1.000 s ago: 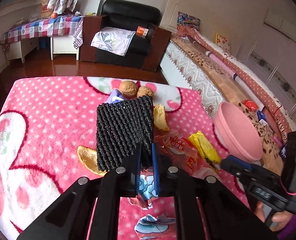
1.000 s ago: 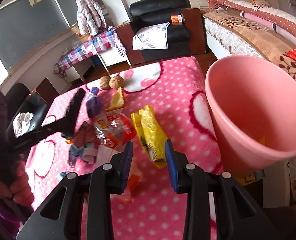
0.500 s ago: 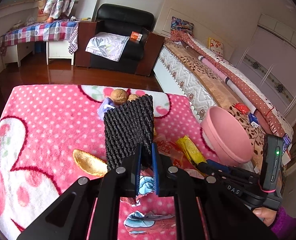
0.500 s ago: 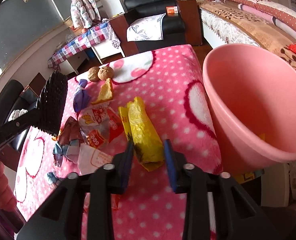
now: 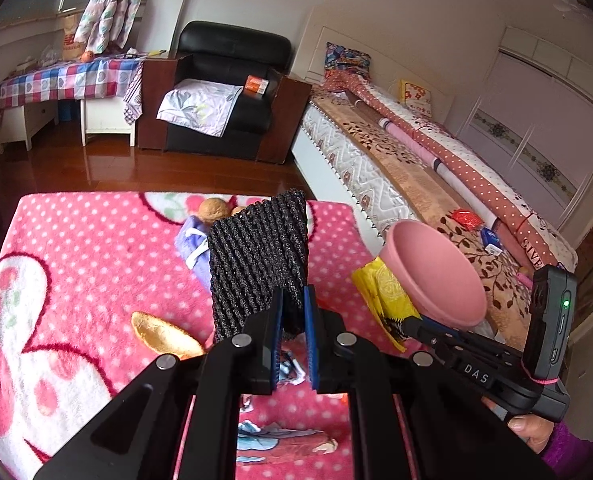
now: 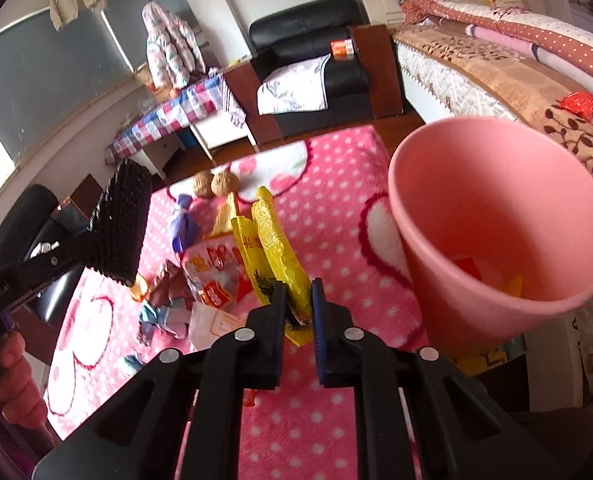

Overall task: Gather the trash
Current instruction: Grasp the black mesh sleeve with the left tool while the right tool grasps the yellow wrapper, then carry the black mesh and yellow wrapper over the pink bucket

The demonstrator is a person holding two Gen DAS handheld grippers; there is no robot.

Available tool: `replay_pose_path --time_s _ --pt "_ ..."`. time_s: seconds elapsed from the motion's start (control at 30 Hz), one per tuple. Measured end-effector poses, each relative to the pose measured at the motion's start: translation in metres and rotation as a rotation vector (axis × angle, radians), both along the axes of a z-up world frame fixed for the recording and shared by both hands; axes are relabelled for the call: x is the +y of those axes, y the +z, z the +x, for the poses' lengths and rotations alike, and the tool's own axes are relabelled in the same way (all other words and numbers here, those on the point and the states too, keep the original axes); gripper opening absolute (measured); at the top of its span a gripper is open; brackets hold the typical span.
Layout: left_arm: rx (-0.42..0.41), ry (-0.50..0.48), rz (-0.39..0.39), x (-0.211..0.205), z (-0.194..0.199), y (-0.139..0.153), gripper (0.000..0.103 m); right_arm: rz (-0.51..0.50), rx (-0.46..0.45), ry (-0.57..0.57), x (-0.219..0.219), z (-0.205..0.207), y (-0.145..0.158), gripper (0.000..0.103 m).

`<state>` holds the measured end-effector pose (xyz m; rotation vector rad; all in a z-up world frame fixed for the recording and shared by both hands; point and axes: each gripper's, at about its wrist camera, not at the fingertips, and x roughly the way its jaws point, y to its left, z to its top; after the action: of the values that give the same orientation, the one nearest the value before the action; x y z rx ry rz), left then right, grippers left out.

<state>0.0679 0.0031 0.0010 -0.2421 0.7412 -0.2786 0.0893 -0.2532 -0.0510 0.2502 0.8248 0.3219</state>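
My left gripper (image 5: 293, 300) is shut on a black foam fruit net (image 5: 256, 256), which stands upright above the pink dotted blanket (image 5: 76, 264). From the right wrist view the same net (image 6: 122, 220) hangs at the left, off the surface. My right gripper (image 6: 296, 292) has its jaws closing on the near end of a yellow wrapper (image 6: 274, 240), with both pads pressing on it. The wrapper's far end sticks up. A pink bin (image 6: 496, 184) stands right beside it, with a few scraps inside. In the left wrist view the yellow wrapper (image 5: 384, 296) sits against the pink bin (image 5: 436, 272).
On the blanket lie two walnuts (image 6: 212, 184), an orange peel (image 5: 164, 336), a purple wrapper (image 5: 194, 248), a red-and-white snack bag (image 6: 216, 272) and blue candy wrappers (image 6: 160, 316). A bed (image 5: 396, 168) runs along the right, past the blanket's edge.
The right jaws went from open around the yellow wrapper to pinching it, and its end now lifts off the blanket. The left gripper rose with the black net.
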Motion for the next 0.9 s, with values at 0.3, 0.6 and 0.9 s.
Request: replay_pose_path --time_s 0.3,0.6,0.9 --pt "-0.042 -0.045 -0.009 -0.022 -0.005 0.015 0.009 0.018 -0.055 -0.067 -0.025 -0.011 0.016 0.012" --pt "-0.068 -0.106 -0.023 -0.052 -0.002 0.026 0.009 0.027 -0.085 -0.145 -0.054 -0.017 0.024 0.012" --pt "-0.084 -0.186 -0.017 -0.097 0.009 0.034 0.009 0.024 -0.105 -0.236 -0.090 -0.016 0.026 0.012"
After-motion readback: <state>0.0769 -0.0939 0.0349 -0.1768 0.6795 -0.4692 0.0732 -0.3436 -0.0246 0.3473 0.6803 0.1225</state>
